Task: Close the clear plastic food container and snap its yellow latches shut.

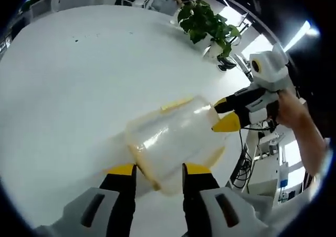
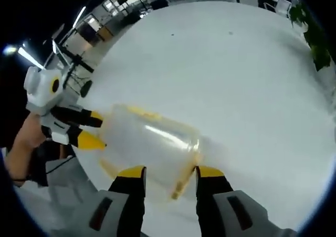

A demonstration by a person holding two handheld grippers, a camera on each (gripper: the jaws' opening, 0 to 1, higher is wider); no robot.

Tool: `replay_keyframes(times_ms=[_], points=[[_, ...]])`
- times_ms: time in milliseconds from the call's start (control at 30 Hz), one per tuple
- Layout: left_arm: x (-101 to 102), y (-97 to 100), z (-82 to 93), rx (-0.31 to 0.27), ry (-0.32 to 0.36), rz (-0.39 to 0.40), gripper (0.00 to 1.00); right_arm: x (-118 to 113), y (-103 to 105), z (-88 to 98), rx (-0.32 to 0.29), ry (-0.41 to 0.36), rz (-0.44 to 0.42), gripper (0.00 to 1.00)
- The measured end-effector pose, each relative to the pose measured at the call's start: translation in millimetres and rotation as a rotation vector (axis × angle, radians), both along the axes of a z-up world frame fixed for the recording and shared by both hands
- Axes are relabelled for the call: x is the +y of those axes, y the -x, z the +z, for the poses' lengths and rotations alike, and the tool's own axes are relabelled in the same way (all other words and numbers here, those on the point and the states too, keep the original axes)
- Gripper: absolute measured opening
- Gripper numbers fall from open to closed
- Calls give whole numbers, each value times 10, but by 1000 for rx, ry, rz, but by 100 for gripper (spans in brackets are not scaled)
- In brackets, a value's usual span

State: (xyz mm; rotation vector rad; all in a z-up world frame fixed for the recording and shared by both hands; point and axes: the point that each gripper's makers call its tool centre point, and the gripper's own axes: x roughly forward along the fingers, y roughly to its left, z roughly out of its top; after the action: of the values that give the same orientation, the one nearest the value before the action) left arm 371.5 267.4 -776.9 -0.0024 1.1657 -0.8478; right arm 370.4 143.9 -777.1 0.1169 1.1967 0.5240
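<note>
The clear plastic container lies tilted over the white table, with a yellow latch along its upper side. My left gripper has its jaws on either side of the container's near end. The right gripper comes in from the right, its yellow fingertips pressed on the far end. In the right gripper view the same container sits between the jaws of my right gripper, a yellow latch on top. There the left gripper pinches the opposite end.
A potted plant stands at the table's far edge and shows again at the rim. A person's hand holds the right gripper, another hand the left. Office desks and chairs stand beyond the table.
</note>
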Motion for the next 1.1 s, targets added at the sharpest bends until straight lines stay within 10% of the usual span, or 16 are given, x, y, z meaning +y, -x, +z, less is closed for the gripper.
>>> replay_keyframes(times_ms=[1100], points=[[188,-107,199,-158,-97,-308,39,9,-10,164,-73,195,367,40]])
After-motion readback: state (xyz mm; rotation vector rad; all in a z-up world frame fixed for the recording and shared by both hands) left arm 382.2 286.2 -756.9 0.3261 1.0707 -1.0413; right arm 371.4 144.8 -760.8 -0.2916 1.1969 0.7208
